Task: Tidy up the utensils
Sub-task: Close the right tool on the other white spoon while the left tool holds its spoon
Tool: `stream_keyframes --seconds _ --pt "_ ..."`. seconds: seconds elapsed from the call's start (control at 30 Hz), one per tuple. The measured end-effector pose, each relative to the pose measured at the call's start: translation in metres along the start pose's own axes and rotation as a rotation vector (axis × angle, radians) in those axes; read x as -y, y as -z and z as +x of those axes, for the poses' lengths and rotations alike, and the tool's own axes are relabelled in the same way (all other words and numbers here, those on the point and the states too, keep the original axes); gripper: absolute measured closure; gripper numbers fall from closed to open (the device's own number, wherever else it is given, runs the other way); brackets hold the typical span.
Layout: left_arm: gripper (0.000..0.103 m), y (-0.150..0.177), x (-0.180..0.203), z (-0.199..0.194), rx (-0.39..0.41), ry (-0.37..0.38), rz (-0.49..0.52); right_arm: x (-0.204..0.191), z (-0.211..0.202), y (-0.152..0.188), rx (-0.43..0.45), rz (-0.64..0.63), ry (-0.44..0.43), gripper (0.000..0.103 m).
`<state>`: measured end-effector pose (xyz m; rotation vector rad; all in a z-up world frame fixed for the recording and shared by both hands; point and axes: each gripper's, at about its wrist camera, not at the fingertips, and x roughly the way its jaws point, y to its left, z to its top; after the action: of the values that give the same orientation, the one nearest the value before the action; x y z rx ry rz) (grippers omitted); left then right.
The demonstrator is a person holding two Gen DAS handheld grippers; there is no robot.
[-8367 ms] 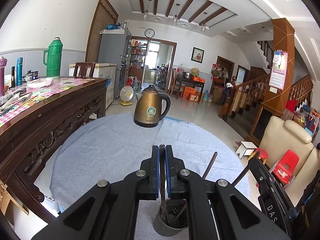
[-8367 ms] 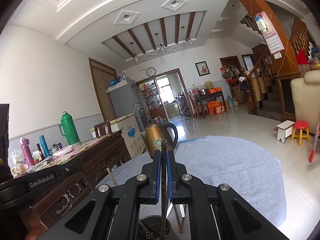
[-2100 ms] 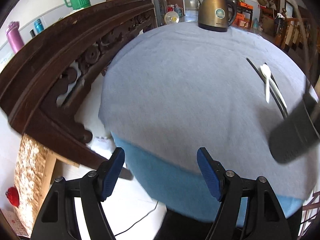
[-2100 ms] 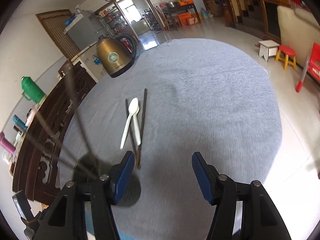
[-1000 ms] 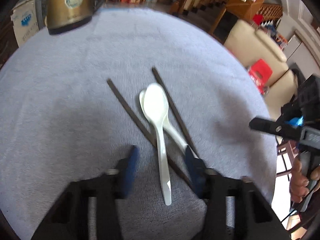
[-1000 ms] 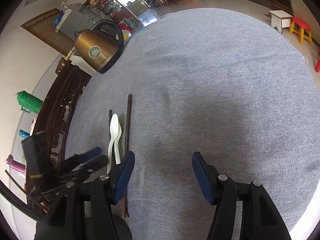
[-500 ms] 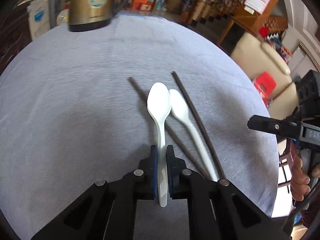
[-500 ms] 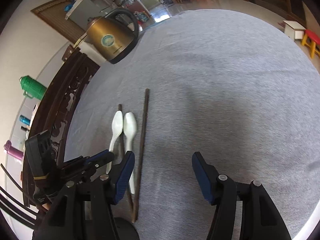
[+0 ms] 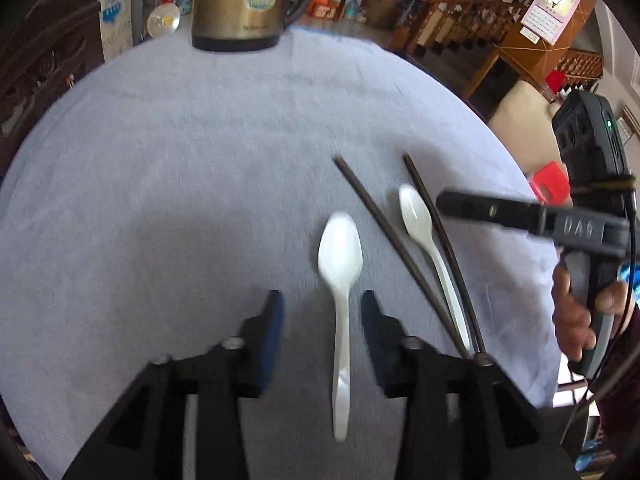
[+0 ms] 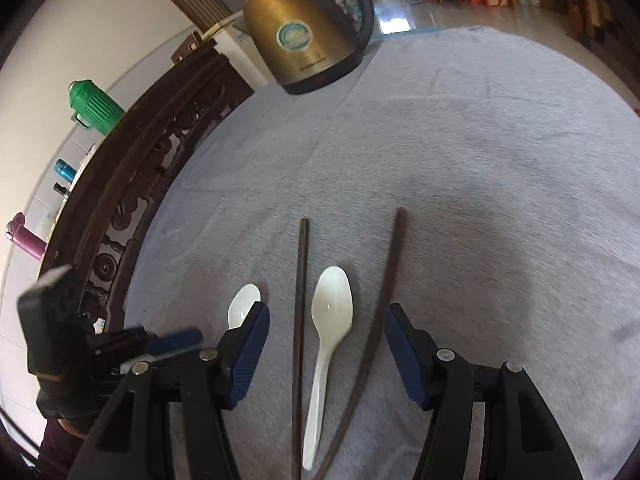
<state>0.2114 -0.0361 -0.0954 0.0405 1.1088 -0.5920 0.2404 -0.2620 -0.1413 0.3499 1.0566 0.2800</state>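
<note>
Two white plastic spoons and two dark chopsticks lie on the grey round tablecloth (image 9: 160, 184). My left gripper (image 9: 322, 312) is open; one white spoon (image 9: 340, 264) lies loose between its jaws, a little apart from the rest. Right of it lie a chopstick (image 9: 392, 236), the second spoon (image 9: 420, 224) and the other chopstick (image 9: 436, 224). My right gripper (image 10: 326, 332) is open, its jaws spanning a chopstick (image 10: 302, 300), the second spoon (image 10: 330, 312) and the other chopstick (image 10: 386, 288). The first spoon (image 10: 242, 308) shows left of it, by the left gripper (image 10: 160, 344).
A bronze electric kettle (image 9: 244, 4) stands at the table's far edge, also in the right wrist view (image 10: 308, 32). A dark carved wooden sideboard (image 10: 132, 160) with flasks runs along the left. The right gripper's body (image 9: 532, 220) hovers over the table's right side.
My left gripper has opened and released the white spoon, which now lies left of the other utensils. My right gripper has moved closer, over the second spoon and the chopsticks.
</note>
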Motion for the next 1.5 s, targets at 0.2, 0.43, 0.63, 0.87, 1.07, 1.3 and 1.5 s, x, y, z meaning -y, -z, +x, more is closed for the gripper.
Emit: stream_keyframes --seconds 0.2,0.43,0.63,0.87,1.07,1.3,1.5 --pt "0.048 -0.027 0.012 0.027 -0.024 -0.014 0.022 0.001 0.024 -0.016 -0.046 0.006 0.0 0.039" --pt "0.048 -0.025 0.02 0.04 -0.015 -0.015 0.049 -0.008 0.036 -0.015 -0.095 -0.056 0.019 0.058" --pt "0.074 -0.029 0.018 0.047 0.003 -0.025 0.049 -0.022 0.041 -0.011 -0.103 -0.135 0.06 0.066" --pt "0.075 -0.023 0.003 0.033 0.039 -0.034 -0.021 -0.024 0.038 -0.006 -0.06 -0.144 0.082 0.099" --pt "0.075 -0.01 -0.008 -0.002 0.116 -0.04 -0.088 -0.01 0.009 0.001 0.031 -0.076 0.049 0.099" --pt "0.075 0.023 -0.015 -0.064 0.249 -0.096 -0.154 0.019 -0.047 0.02 0.213 0.086 0.058 0.099" --pt "0.075 0.06 -0.013 -0.113 0.374 -0.116 -0.282 0.03 -0.11 0.065 0.406 0.209 0.084 0.099"
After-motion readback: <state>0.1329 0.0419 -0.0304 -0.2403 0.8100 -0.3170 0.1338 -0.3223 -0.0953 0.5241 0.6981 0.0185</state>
